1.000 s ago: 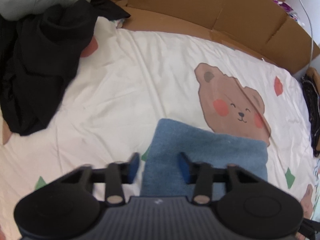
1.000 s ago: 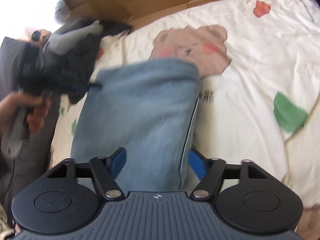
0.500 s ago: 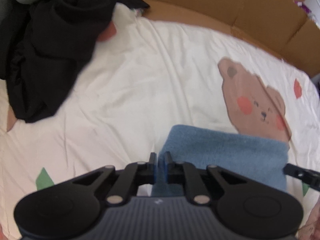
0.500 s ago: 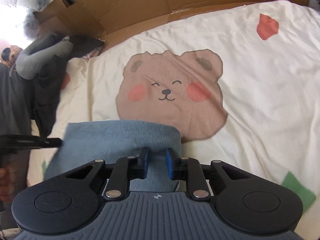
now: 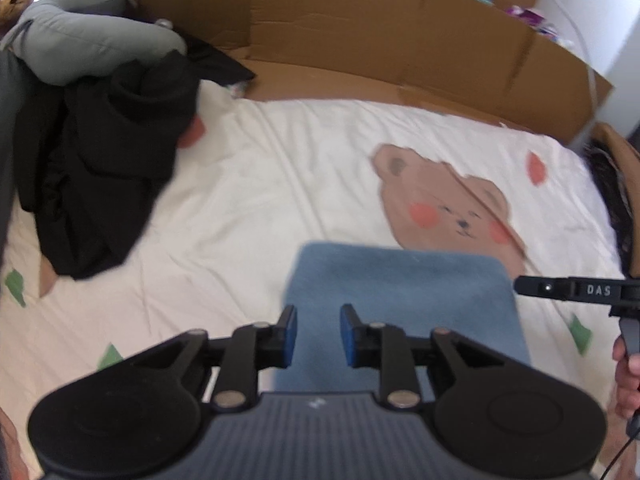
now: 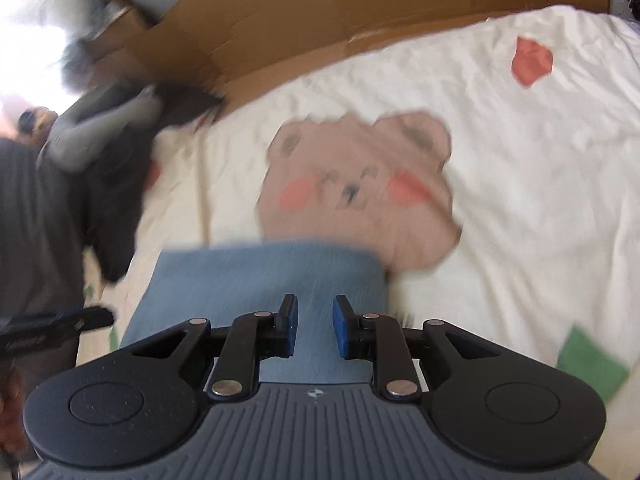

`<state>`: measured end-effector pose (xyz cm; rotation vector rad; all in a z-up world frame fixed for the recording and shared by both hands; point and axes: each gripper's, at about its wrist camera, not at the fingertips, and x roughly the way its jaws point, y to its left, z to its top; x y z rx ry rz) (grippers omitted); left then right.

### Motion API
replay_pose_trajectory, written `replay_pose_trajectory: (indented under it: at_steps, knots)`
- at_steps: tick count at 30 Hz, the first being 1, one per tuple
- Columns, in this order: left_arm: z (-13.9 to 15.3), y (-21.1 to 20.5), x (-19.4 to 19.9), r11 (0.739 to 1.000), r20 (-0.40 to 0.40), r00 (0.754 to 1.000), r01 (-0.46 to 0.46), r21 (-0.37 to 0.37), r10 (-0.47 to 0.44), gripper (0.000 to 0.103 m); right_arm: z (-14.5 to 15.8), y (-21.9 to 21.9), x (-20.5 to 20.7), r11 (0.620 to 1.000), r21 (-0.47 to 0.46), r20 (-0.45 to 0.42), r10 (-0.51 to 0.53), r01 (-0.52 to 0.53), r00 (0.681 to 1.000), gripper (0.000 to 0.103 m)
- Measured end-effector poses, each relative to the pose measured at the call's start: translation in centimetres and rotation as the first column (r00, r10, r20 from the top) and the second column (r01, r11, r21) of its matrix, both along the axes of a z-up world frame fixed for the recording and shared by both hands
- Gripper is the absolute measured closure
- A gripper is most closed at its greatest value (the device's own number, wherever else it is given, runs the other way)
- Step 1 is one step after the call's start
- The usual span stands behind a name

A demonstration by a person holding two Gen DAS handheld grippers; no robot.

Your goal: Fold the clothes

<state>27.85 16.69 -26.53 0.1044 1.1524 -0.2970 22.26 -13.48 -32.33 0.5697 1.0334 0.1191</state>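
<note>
A folded blue denim garment [image 5: 404, 292] lies flat on the cream bear-print sheet [image 5: 280, 184], just below the bear's face. My left gripper [image 5: 318, 334] hovers over the garment's near left part, open, with nothing between its blue pads. The right wrist view is blurred; there the same garment [image 6: 260, 276] lies under my right gripper [image 6: 314, 330], which is open and holds nothing. The right gripper's black tip [image 5: 560, 289] shows at the garment's right edge, and the left one's tip [image 6: 60, 324] shows at the left of the right wrist view.
A pile of black clothes [image 5: 100, 168] with a grey garment [image 5: 80, 40] on top lies at the bed's left. Cardboard panels [image 5: 360, 32] wall the far side. Dark fabric [image 5: 616, 196] sits at the right edge. A hand [image 5: 628, 376] holds the right gripper.
Both grippers were shut on the blue garment's near edge half a second ago; both have opened and let it go. It now lies folded on the sheet.
</note>
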Motion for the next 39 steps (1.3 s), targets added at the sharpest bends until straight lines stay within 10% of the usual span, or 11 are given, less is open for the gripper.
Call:
replay_pose_trajectory:
  at_steps: [11,23,25,27,31,39]
  knots:
    - [-3.9,1.8,-6.3,1.000,-0.087,0.996,0.005,0.024,-0.003,0.080,-0.6,5.6,-9.2,0.976,-0.055,-0.096,0.207,-0.213,0.974,0.081]
    - [-3.7,4.3,-9.4,0.999,-0.125,0.992,-0.009,0.031,0.013,0.079,-0.8,4.4,-13.6,0.984,-0.032,-0.152,0.170,-0.177,0.974,0.080]
    - [-3.4,4.6,-9.8,1.000,-0.128,0.992,-0.008,0.028,0.011,0.079,-0.7,3.8,-13.5,0.991,-0.012,-0.159,0.132,-0.135,0.978,0.068]
    - [-2.8,5.0,-9.9,1.000,-0.118,0.993,-0.014,0.024,0.017,0.080,-0.8,2.7,-13.5,0.999,0.007,-0.164,0.050,-0.050,0.985,0.033]
    - [-2.4,5.9,-9.3,0.998,-0.081,0.996,-0.045,0.033,0.048,0.041,-2.0,0.9,-13.1,0.986,0.149,-0.149,-0.056,0.079,0.987,0.027]
    - [-4.5,7.6,-7.9,0.992,-0.140,0.984,-0.117,-0.038,0.110,0.039,-5.2,2.5,-10.5,0.978,0.208,-0.153,-0.002,0.034,0.988,0.040]
